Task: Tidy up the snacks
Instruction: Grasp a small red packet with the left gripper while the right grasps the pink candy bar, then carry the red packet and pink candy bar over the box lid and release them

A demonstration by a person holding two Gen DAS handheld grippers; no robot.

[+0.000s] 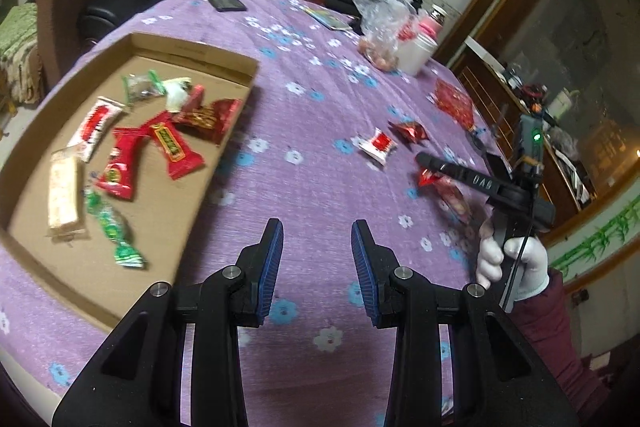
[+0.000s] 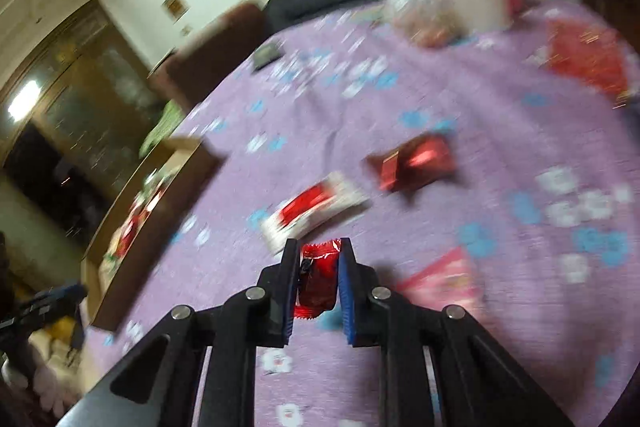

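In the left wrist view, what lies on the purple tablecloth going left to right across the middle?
Cardboard tray of snacks → white-and-red snack packet → shiny red snack packet → right gripper shut on a red packet.

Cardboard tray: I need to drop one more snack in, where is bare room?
The cardboard tray is bare along its far side, beyond the green packets, and at its near corner by the green candy. The middle is crowded with red wrappers.
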